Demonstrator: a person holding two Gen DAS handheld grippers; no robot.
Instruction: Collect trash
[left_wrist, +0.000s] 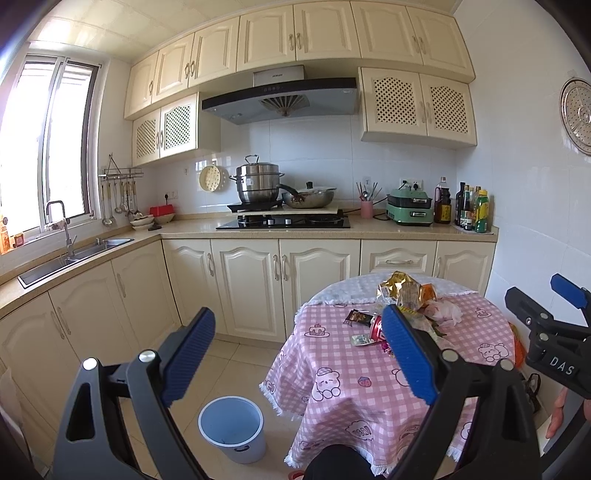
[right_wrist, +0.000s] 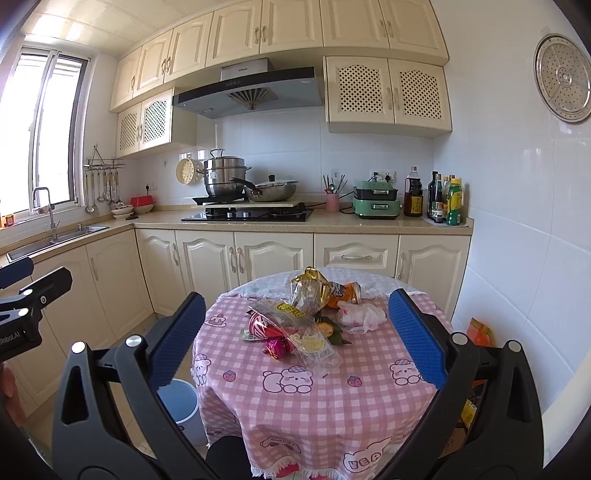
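Both grippers spread wide, empty: left gripper (left_wrist: 299, 354), right gripper (right_wrist: 295, 338). Trash pile (right_wrist: 310, 314) centre frame on pink checked tablecloth (right_wrist: 317, 398). Blue bin (left_wrist: 232, 428) on floor, lower centre. I'd take loose clear wrapper (right_wrist: 314, 345) first, pinch edge, avoid snagging cloth.

The left tool (left_wrist: 299, 354) hangs wide open and empty above the floor; wrappers (left_wrist: 402, 295) lie heaped on the bench (left_wrist: 332, 369), a bucket (left_wrist: 232, 428) beside it.
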